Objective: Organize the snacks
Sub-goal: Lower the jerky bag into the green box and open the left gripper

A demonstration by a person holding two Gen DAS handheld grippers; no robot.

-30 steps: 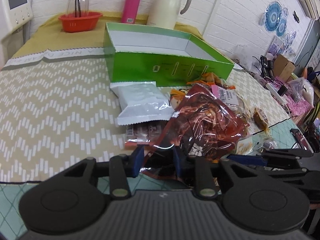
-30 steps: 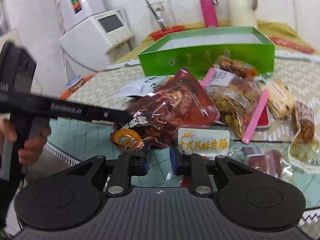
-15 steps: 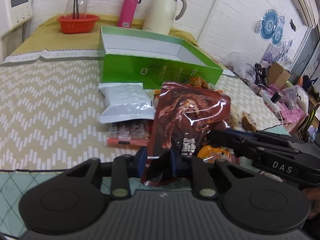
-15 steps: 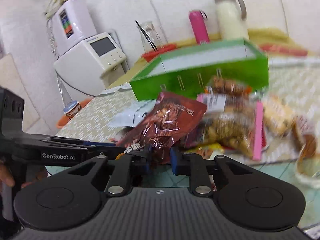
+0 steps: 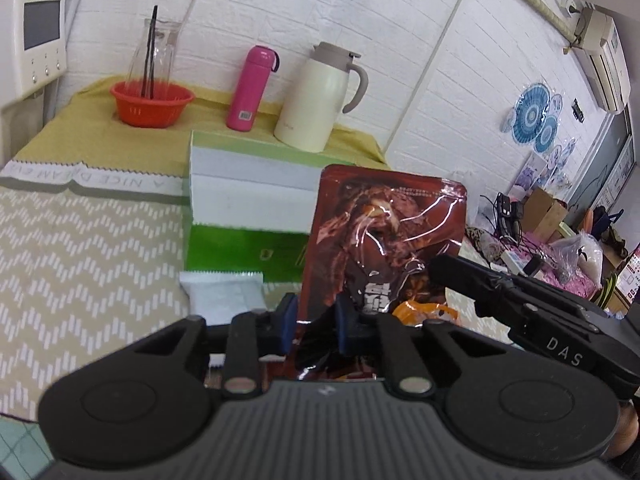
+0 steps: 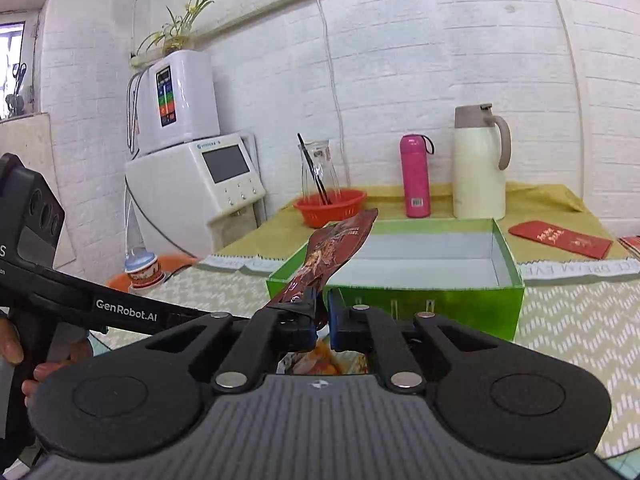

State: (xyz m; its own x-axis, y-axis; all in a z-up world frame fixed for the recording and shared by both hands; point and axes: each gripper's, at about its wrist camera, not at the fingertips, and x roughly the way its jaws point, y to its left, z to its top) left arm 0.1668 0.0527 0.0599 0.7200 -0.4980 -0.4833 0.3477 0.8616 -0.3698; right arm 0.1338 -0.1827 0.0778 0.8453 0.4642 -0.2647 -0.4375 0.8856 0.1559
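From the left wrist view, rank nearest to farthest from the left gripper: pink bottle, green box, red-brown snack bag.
1. red-brown snack bag, clamped in the left gripper
2. green box, just behind the bag
3. pink bottle, upright beyond the box, near the wall

We see a desk under a chevron cloth, carrying a green box, a white packet, an orange basket, a pink bottle, a cream jug and a red envelope.
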